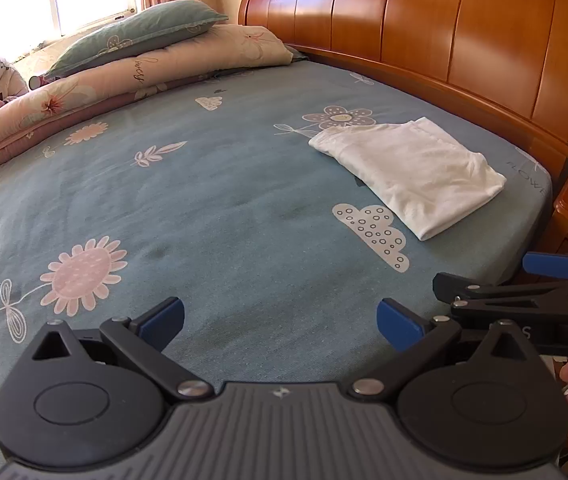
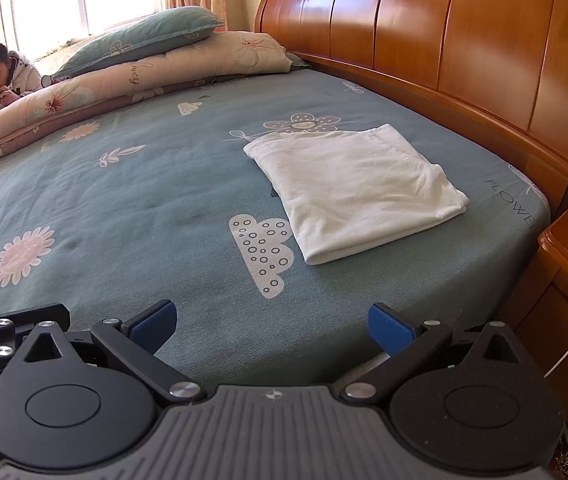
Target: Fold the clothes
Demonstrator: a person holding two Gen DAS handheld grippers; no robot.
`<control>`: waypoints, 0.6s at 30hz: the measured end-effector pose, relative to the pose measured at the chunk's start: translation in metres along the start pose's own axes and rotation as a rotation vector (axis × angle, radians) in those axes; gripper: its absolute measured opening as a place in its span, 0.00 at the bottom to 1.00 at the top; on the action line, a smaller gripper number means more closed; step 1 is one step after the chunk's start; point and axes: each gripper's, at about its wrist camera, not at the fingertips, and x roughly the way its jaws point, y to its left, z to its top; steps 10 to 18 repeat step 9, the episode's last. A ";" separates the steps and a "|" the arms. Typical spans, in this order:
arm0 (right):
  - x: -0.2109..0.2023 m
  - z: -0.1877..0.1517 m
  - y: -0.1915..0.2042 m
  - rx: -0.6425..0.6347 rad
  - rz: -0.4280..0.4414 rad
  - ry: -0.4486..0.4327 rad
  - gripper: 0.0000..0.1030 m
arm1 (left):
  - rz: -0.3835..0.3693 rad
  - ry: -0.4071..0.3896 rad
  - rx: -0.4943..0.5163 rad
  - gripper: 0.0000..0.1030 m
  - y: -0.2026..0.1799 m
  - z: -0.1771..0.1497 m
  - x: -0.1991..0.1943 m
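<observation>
I hold my left hand-held gripper (image 1: 280,322) level, its blue-padded jaws spread wide with nothing between them. My right hand-held gripper (image 2: 272,324) sits just beside it, jaws equally wide and empty.

The left gripper (image 1: 280,322) hovers over the blue flowered bedsheet (image 1: 212,208), its blue-padded jaws spread wide with only sheet between them. Ahead of the jaws and to their right lies a folded white garment (image 1: 412,172), flat, well apart from them. The right gripper (image 1: 540,276) juts in just beside the right jaw. Far ahead stands a wooden headboard (image 1: 424,28); ahead-left, stacked pillows (image 1: 144,48).
</observation>
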 end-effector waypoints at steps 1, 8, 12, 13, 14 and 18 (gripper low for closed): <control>0.000 0.000 0.000 -0.001 0.000 0.000 1.00 | -0.002 -0.001 0.000 0.99 0.000 0.000 0.000; 0.000 0.000 -0.001 0.007 -0.001 0.000 1.00 | -0.011 -0.002 0.005 0.99 -0.002 -0.001 0.000; -0.001 0.000 -0.001 0.006 -0.001 0.000 1.00 | -0.014 -0.002 0.004 0.99 -0.002 -0.001 0.000; -0.001 0.000 -0.001 0.006 -0.001 0.000 1.00 | -0.014 -0.002 0.004 0.99 -0.002 -0.001 0.000; -0.001 0.000 -0.001 0.006 -0.001 0.000 1.00 | -0.014 -0.002 0.004 0.99 -0.002 -0.001 0.000; -0.001 0.000 -0.001 0.006 -0.001 0.000 1.00 | -0.014 -0.002 0.004 0.99 -0.002 -0.001 0.000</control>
